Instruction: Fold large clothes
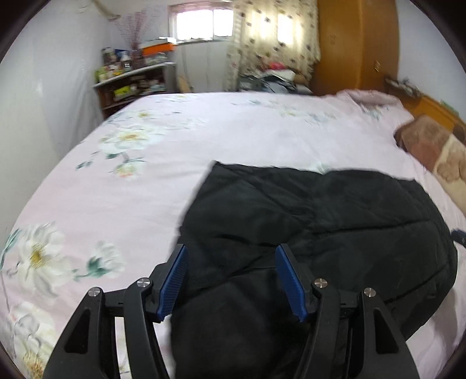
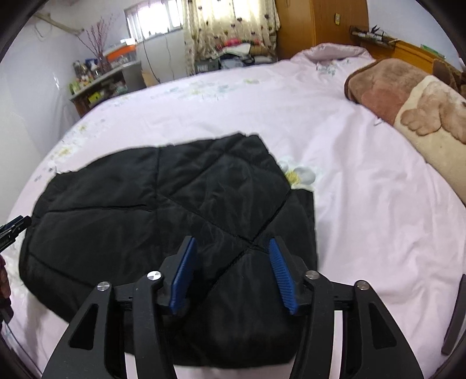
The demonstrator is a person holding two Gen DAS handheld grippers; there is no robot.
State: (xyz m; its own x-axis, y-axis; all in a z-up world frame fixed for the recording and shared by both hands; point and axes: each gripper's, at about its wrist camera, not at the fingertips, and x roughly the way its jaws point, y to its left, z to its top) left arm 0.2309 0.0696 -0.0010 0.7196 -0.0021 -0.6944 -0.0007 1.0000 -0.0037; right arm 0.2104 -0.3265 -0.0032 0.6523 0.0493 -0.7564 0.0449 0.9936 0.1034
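Both tongs (image 1: 231,281) (image 2: 231,274) agape over black jacket (image 2: 163,204), bare bedspread (image 1: 233,131) beyond.

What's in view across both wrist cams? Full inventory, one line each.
quilted jacket: 1, black, spread on bed, near edge
bedsheet: 1, pale pink floral, covers bed
blanket: 1, brown and cream, right side of bed
shelf: 1, dark, cluttered, far left corner
curtain: 1, cream patterned, at window
wardrobe: 1, orange wood, far right
left gripper: 1, black, blue pads, open over jacket
right gripper: 1, black, blue pads, open over jacket
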